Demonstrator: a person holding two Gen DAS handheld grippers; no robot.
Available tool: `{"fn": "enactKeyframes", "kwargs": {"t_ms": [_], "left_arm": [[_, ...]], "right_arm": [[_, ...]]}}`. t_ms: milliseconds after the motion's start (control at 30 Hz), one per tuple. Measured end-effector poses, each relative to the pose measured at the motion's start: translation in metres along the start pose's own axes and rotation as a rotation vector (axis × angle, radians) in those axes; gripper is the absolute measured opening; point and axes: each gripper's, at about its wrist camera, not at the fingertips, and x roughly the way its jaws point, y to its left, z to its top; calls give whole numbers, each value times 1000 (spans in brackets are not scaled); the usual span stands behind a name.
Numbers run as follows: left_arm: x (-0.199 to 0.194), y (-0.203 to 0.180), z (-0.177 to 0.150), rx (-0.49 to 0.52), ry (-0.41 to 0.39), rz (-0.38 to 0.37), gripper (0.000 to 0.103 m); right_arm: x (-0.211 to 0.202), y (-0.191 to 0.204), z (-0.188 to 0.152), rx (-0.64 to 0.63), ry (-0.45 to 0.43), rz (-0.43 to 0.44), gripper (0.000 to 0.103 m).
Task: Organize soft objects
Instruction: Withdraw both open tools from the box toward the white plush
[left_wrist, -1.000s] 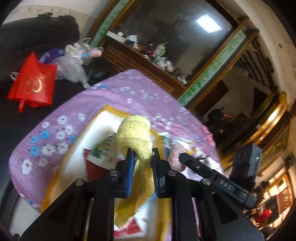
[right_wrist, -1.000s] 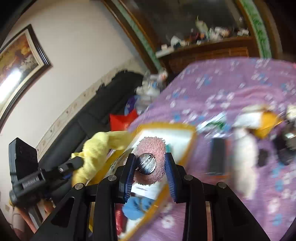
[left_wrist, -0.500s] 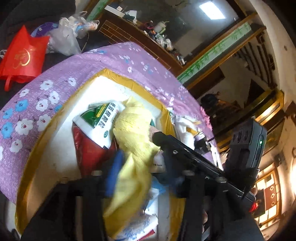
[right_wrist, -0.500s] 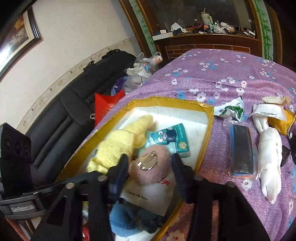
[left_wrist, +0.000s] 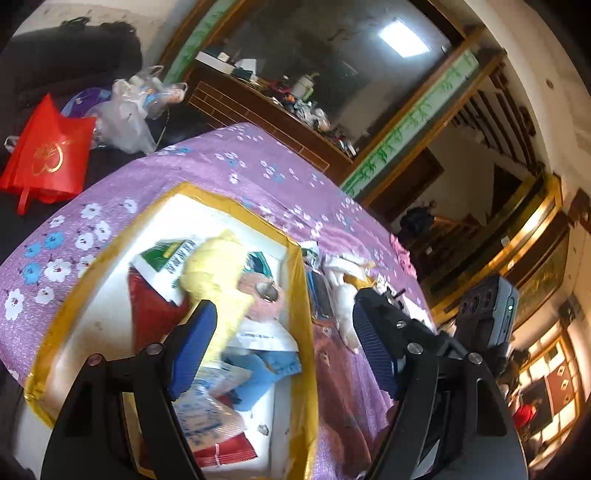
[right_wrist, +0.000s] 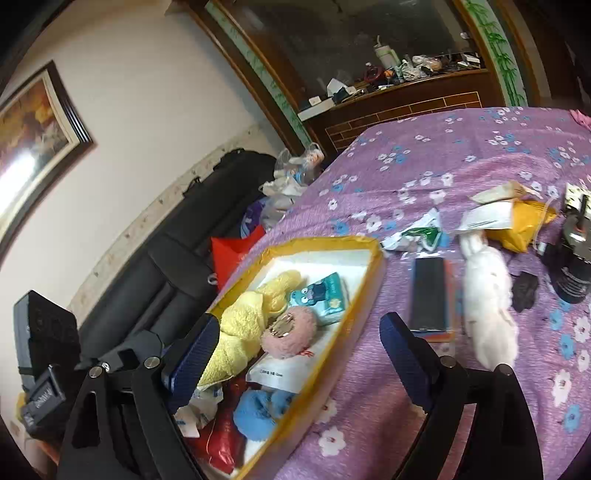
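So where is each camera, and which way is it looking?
Left wrist: sits on the left gripper, looking forward over the yellow-rimmed box toward a wooden cabinet; its own blue-padded fingers show, spread open.
Right wrist: sits on the right gripper, looking across the purple flowered cloth toward a black sofa and cabinet; its open fingers and the left gripper's body show.
Shared: both see the box, the yellow towel and the pink fluffy scrunchie.

A: What is carrying everything?

B: A purple floral cloth (right_wrist: 461, 155) is covering the surface; a yellow-rimmed tray (right_wrist: 376, 254) is lying ahead of the right gripper's left finger.

A: And right of it?

B: A black case (right_wrist: 428, 291), a white plush (right_wrist: 487, 314) and wrappers (right_wrist: 417, 236) are lying further right.
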Motion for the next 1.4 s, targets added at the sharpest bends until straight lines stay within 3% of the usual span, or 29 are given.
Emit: {"fn": "enactKeyframes", "kwargs": {"t_ms": [100,267,533,867,1133,1400], "left_arm": [[16,-8,-4,19,80,96,76],[15,-25,-10,24,85,37,76],[20,-62,-18,91,100,17,76],[37,-81,-26,109,139,1,76],[47,-86,-32,125,157,-8,76],[51,-72,-26,78,151,-70,76]], "right_arm": [[-11,-18,-3,28,-6,12,91],[-28,-47,-9,63,-5,-8,92],[-51,-90,-13,160,17,-54,92],[-53,-107,-16,177,74,-107,92],[-52,-108,-17,188,78,-78,92],[-61,-110,-26,199,20,-34,92]]}}
